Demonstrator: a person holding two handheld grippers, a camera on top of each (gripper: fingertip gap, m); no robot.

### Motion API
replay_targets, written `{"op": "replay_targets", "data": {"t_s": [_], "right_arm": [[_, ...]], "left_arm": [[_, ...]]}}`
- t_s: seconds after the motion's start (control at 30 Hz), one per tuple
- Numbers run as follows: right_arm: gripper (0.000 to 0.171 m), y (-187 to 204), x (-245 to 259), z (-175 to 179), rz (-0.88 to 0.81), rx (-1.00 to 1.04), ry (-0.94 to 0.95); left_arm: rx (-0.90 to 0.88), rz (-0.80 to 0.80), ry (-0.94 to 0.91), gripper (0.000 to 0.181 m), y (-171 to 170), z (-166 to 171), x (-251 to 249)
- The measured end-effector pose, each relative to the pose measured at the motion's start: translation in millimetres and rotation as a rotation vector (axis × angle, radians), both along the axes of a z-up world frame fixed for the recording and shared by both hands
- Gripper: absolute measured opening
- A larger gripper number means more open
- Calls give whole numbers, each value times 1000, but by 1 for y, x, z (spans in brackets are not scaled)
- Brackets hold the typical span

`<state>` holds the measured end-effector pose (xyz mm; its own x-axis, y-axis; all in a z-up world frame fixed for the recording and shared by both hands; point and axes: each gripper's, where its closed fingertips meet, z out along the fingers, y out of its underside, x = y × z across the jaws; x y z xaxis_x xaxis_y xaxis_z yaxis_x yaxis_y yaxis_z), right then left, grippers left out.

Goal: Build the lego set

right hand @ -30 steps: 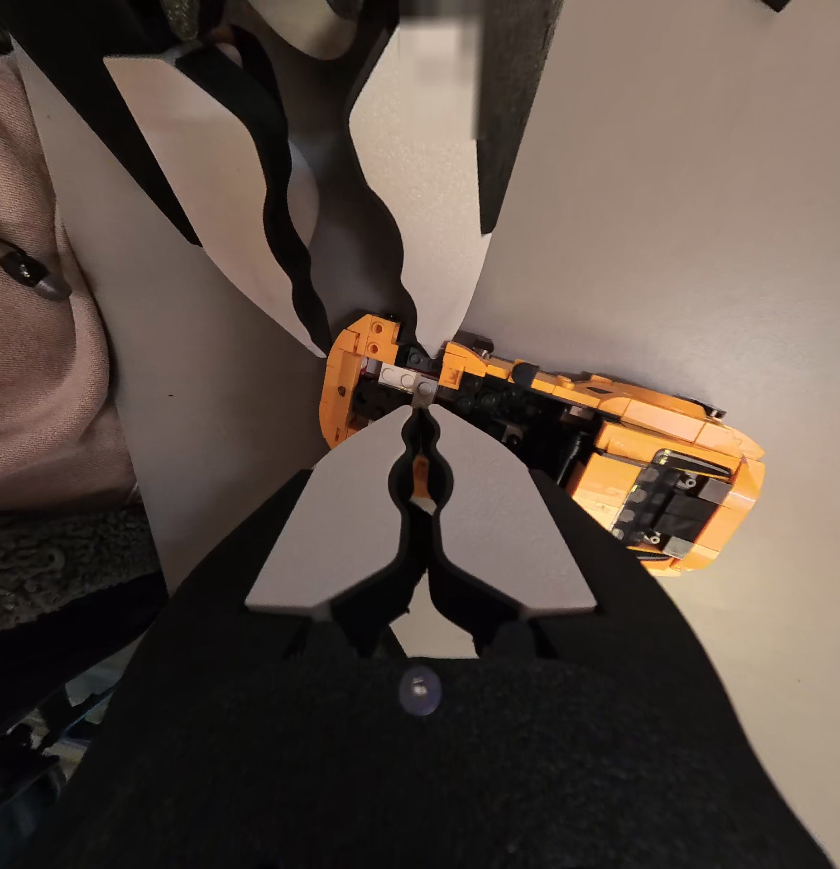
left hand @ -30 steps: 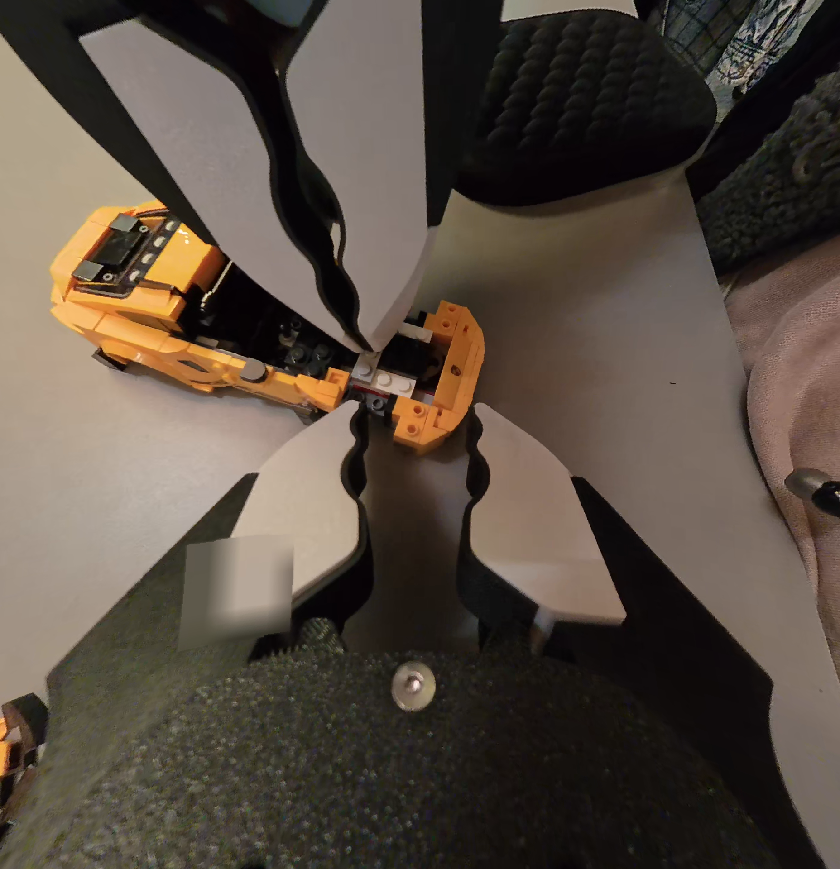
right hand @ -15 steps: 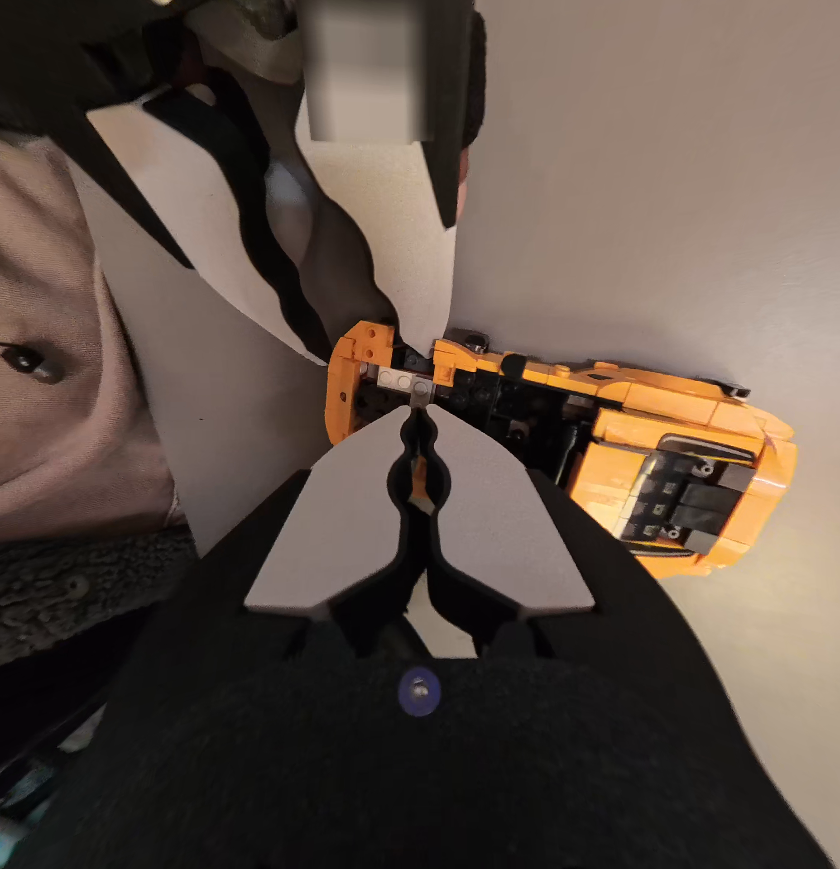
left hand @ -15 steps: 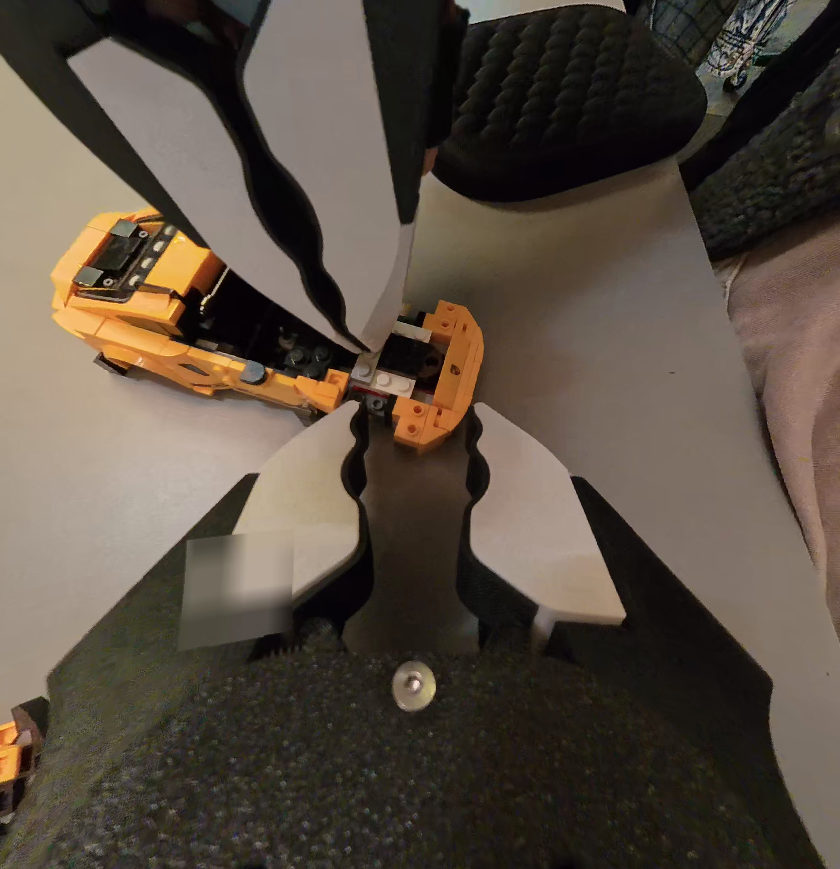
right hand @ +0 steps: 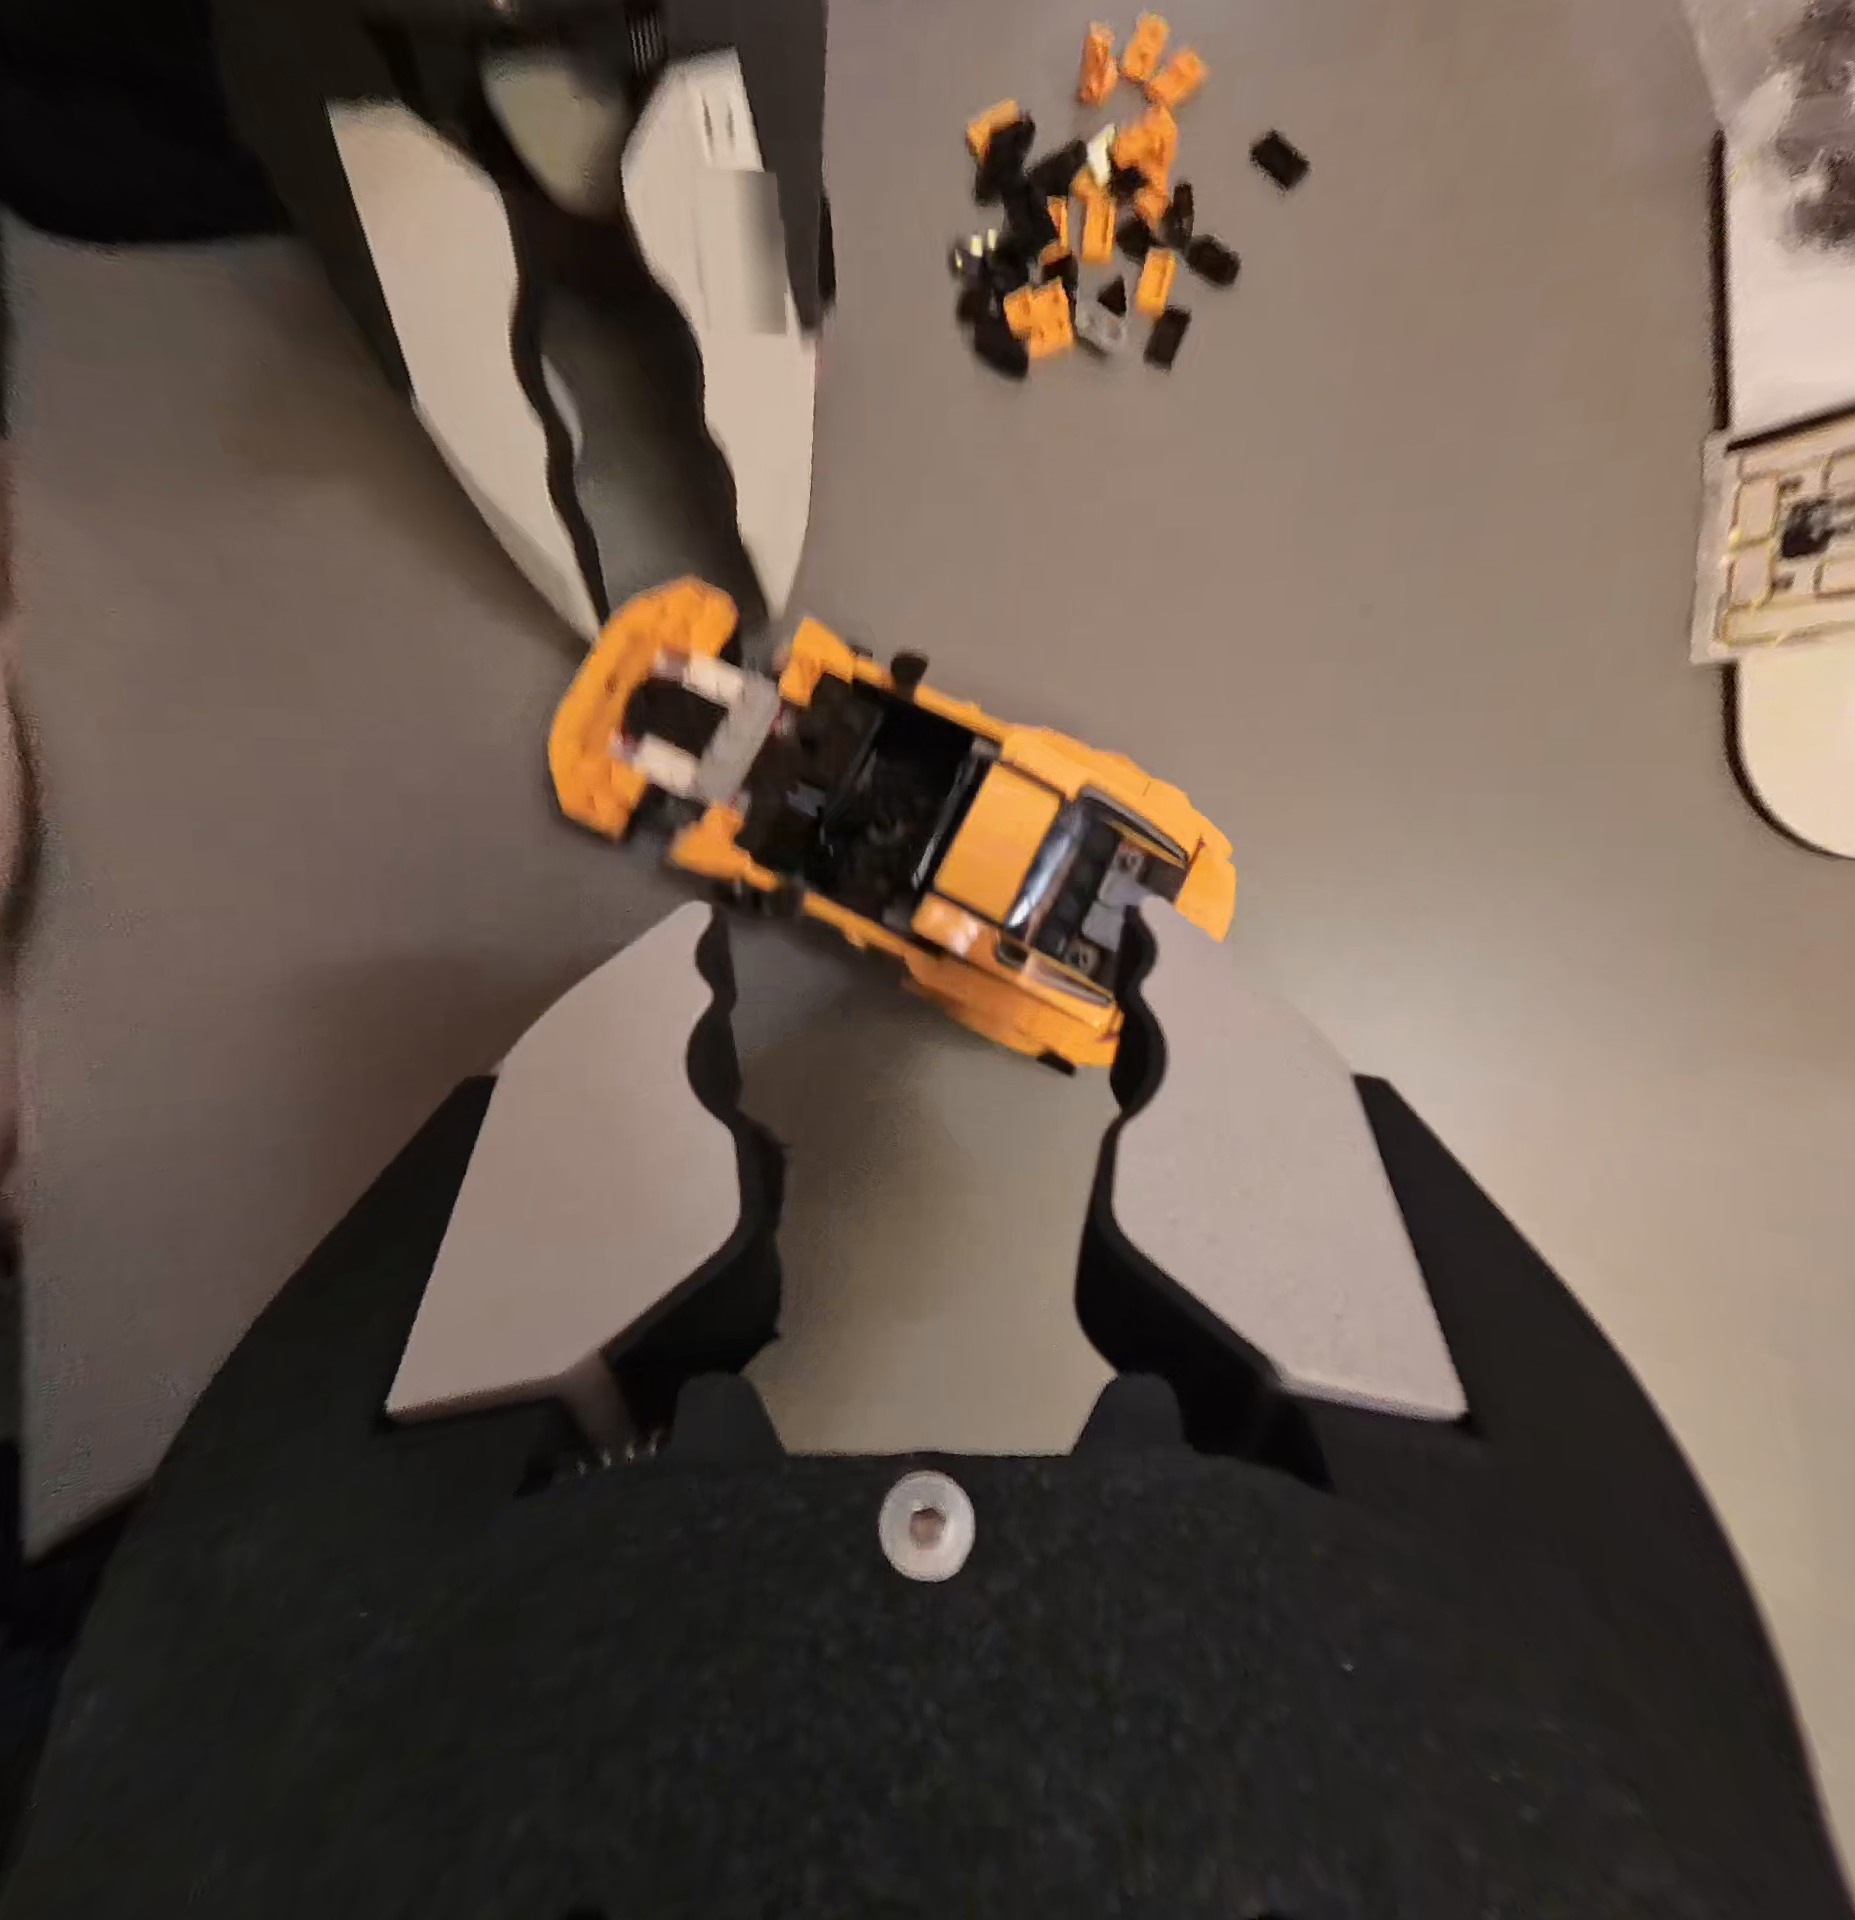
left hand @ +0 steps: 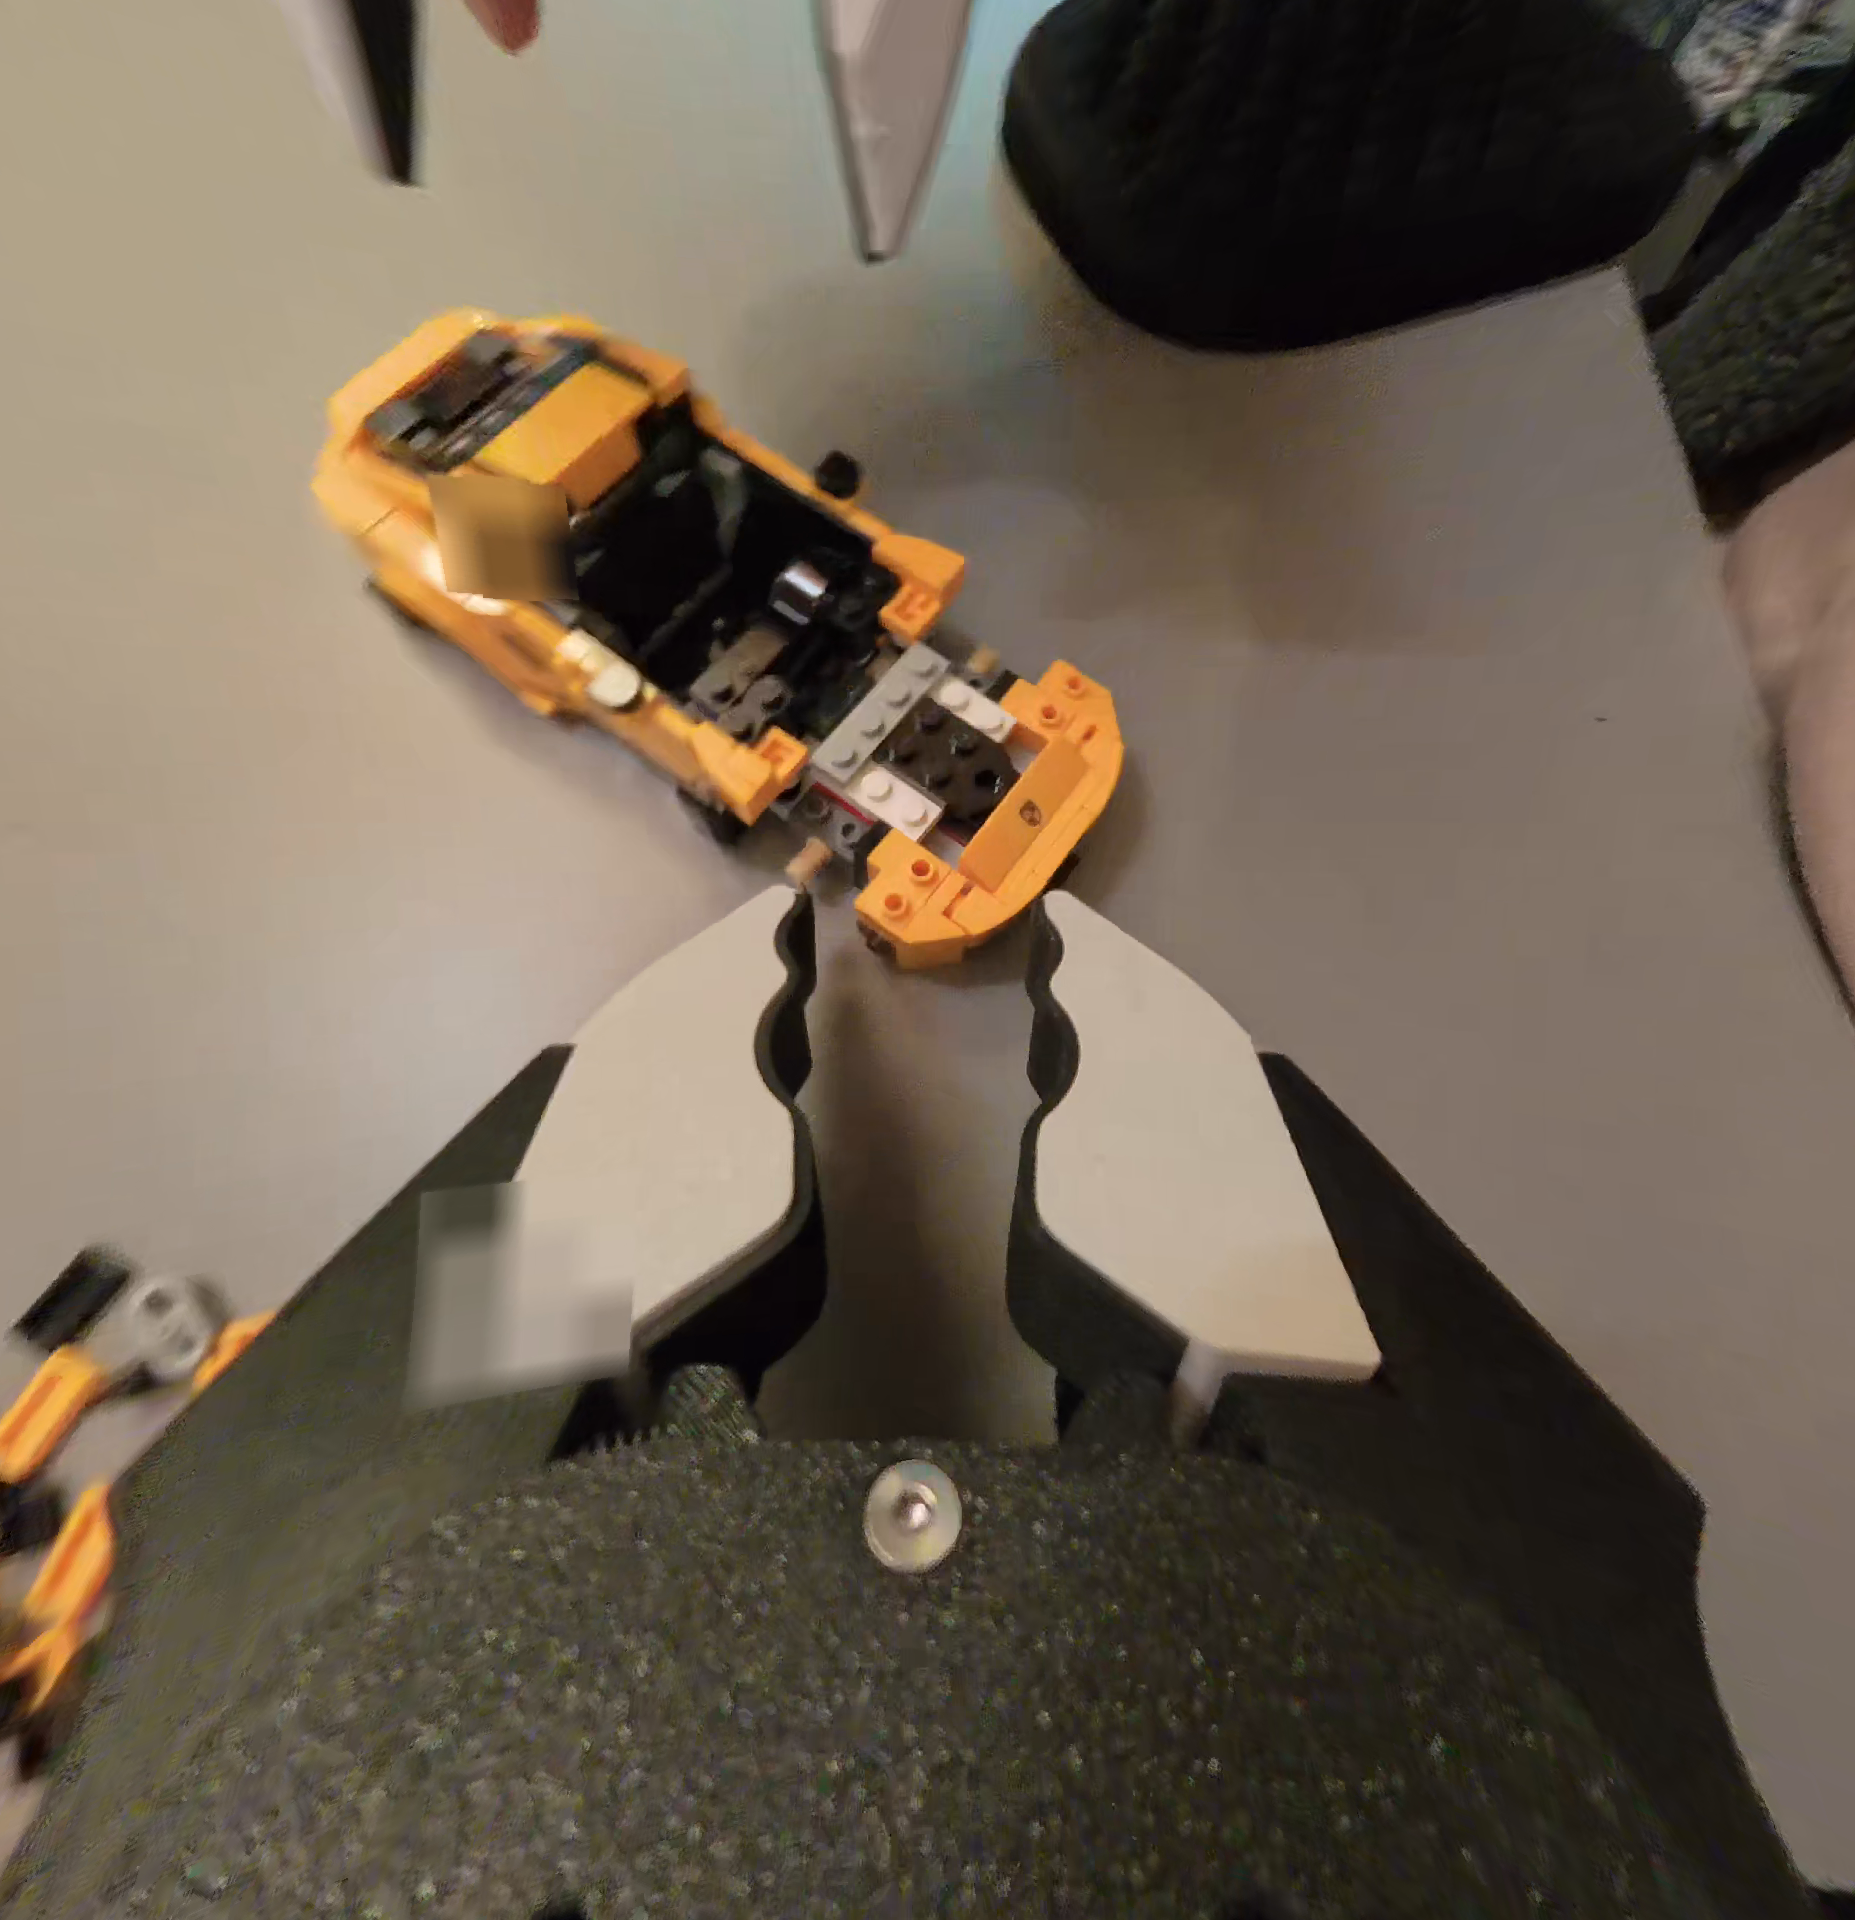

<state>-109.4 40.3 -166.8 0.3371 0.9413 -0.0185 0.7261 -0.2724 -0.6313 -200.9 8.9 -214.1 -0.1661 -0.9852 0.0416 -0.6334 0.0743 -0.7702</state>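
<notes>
Starting at your left: the left gripper sits with its jaws parted and nothing between them, its tips just beside the orange nose of the lego car, where it was half a second ago; the car itself rests on the grey table, nose toward you, cockpit uncovered and grey plates bare behind the bumper (no bonnet on yet). Moving right, your right gripper has changed most; a moment ago its jaws were pinched together at the car's front, and now they stand wide apart, empty, lifted back so the car's tail lies between the tips without being held. I judge that the last piece is pressed home and you are free to fetch another; the heap of loose pieces waits farther off, with an instruction sheet at the far right edge.
</notes>
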Motion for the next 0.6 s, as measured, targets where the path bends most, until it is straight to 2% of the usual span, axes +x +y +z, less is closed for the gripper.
{"op": "replay_targets", "data": {"t_s": [0.13,0.23,0.27,0.33,0.4,0.47,0.5,0.57,0.6], "right_arm": [[79,3,12,-26,50,-21,-5],[82,16,8,-29,101,29,7],[83,20,8,-30,121,40,1],[86,29,8,-33,166,51,-22],[90,30,7,-38,219,15,-36],[91,30,8,-47,253,-28,-64],[92,30,6,-49,258,-35,-61],[80,33,4,-48,230,-35,-46],[79,32,4,-48,214,-37,-48]], "left_arm": [[14,139,-10,36,32,5,-18],[-28,215,-57,38,39,14,-21],[-46,236,-70,42,37,17,-17],[-67,282,-69,60,34,18,-8],[-75,304,-15,76,27,13,-1],[-97,315,59,84,19,2,6],[-95,311,100,84,15,-5,8],[-57,286,139,75,14,-11,10],[-41,274,142,73,16,-11,9]]}}
